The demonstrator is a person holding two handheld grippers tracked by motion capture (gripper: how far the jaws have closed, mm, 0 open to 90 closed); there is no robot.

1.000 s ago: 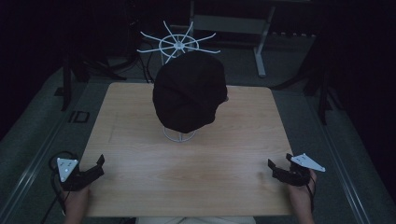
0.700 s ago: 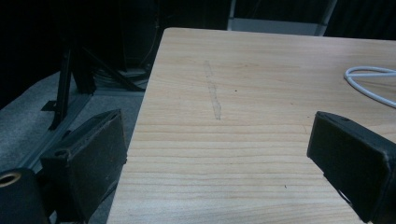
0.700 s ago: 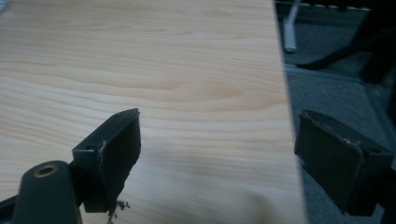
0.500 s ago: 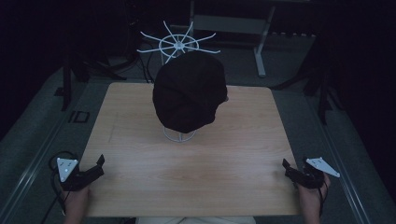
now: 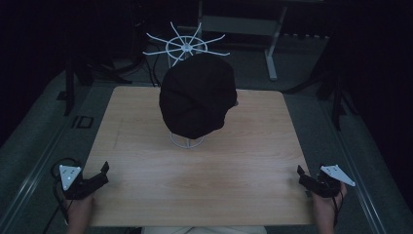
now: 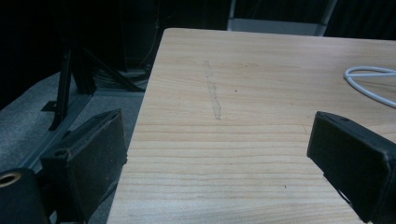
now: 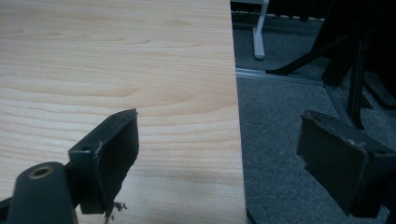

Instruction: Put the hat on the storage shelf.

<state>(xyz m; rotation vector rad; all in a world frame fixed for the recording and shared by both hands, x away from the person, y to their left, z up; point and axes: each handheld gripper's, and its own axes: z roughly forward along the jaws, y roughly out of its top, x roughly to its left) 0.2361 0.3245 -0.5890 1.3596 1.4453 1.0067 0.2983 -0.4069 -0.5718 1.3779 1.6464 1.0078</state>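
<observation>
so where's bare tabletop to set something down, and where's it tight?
Free: the near half of the table, between the left gripper and right gripper, in front of the wire stand base. Both side strips beside the black cap are bare too. Crowded: the centre back, under the cap.

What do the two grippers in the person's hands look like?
Both the left gripper and the right gripper are black, each topped by a grey three-cornered plate. Their jaws are flat, blocky and worn. A dark cable loops from the left one.
</observation>
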